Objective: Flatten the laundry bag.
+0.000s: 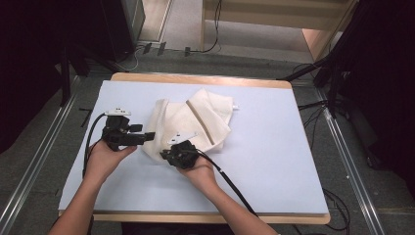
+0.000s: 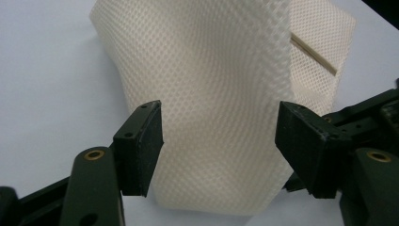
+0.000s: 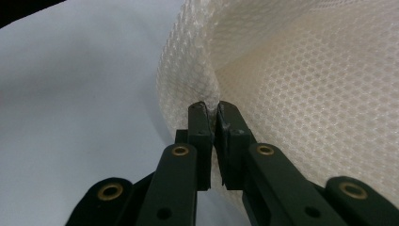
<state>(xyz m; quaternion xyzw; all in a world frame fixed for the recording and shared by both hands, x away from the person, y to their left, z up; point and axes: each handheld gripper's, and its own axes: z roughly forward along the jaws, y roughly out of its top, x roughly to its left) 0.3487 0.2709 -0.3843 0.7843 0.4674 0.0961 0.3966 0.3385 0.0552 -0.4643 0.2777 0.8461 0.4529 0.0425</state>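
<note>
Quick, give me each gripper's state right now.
Left gripper: open, jaws either side of the cream mesh cloth, not pressing it.
Right gripper: shut on the cream mesh cloth's edge.

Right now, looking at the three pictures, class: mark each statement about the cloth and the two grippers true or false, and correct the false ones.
1. The right gripper is shut on the cream mesh cloth. True.
2. The left gripper is clamped on the cloth. False: its jaws stand wide apart, with the cloth between them but not pressed.
3. The cloth lies on a pale blue table cover. True.
4. The cloth is spread flat in a neat square. False: it is rumpled and folded over itself.
5. The cloth is dark green. False: it is cream white.
</note>
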